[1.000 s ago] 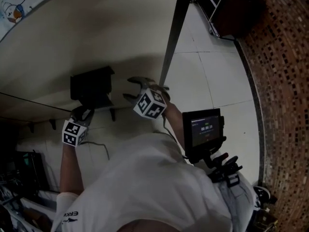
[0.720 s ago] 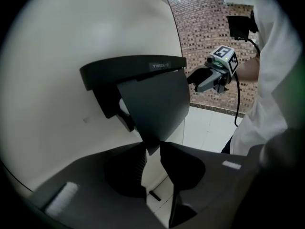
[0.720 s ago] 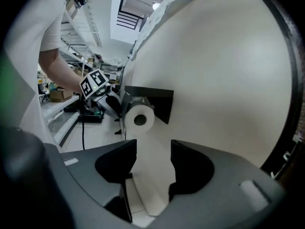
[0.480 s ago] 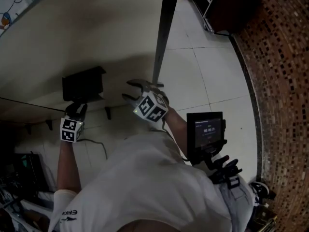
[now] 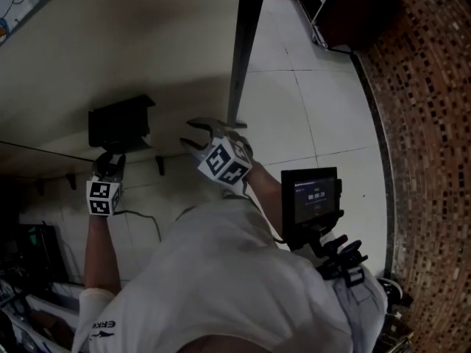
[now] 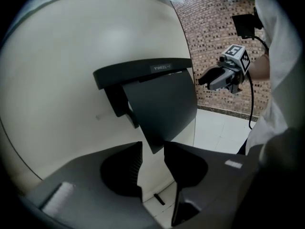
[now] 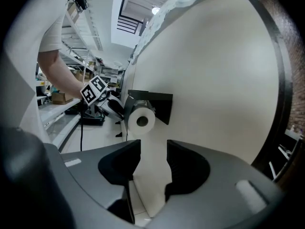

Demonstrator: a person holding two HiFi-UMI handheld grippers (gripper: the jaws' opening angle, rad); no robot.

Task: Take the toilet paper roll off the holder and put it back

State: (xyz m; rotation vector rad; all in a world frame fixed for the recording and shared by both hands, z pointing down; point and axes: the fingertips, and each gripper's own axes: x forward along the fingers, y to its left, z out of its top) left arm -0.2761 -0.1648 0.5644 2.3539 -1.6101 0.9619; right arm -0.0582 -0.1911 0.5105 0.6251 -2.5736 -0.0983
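Observation:
A black toilet paper holder (image 5: 118, 123) hangs on the cream wall. In the right gripper view the white toilet paper roll (image 7: 141, 119) sits on the holder (image 7: 151, 100) under its cover. My left gripper (image 5: 109, 166) is just below the holder. Its jaws are opening, with the lower corner of the holder's cover flap (image 6: 162, 109) showing between the left gripper (image 6: 153, 149) tips and not pressed. My right gripper (image 5: 190, 135) hangs to the holder's right, apart from it. The right gripper (image 7: 153, 161) jaws are closing with nothing between them. In the head view the roll is hidden.
A dark metal post (image 5: 243, 43) runs up the wall right of the holder. Small black hooks (image 5: 158, 165) sit on the wall below it. A chest-mounted screen (image 5: 315, 195), a brick wall (image 5: 434, 123) and a dark rack (image 5: 346, 6) lie to the right over tiled floor.
The head view has drifted, so the holder sits further left in it. Both grippers keep about the same places by the holder; the left one stays just under it.

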